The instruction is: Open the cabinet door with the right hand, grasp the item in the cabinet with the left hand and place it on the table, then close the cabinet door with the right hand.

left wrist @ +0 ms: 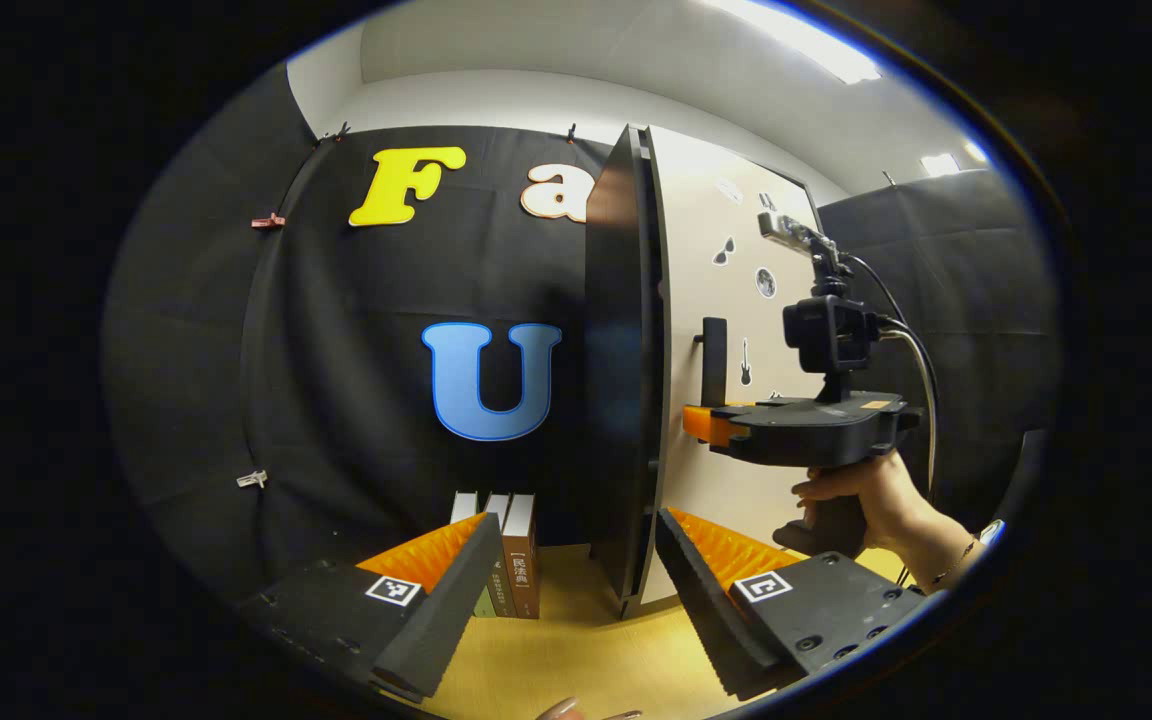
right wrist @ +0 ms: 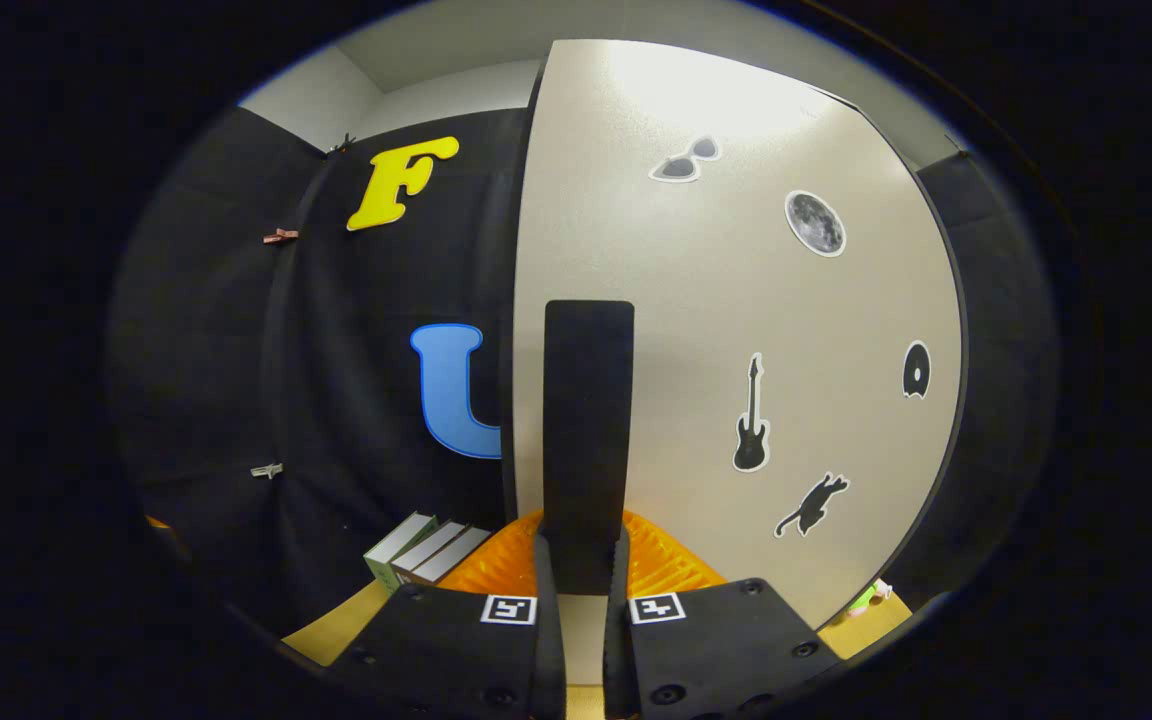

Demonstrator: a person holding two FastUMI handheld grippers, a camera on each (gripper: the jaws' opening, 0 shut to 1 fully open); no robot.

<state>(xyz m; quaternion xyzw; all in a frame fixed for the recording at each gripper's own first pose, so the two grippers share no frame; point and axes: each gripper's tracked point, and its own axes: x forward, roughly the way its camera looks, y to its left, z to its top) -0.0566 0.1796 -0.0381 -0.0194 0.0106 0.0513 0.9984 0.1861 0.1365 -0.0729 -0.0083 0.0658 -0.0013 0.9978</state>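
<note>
door [right wrist: 736,330] barely ajar | right gripper [right wrist: 583,590] fingers clamped on handle [right wrist: 588,420] | left gripper [left wrist: 566,590] fingers apart, near door edge | item hidden behind door | grab, place, close left

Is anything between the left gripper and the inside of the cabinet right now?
Yes. The cabinet door is barely ajar and stands edge-on just ahead of the open left gripper. The right gripper is shut on the handle. The item inside is hidden.
</note>
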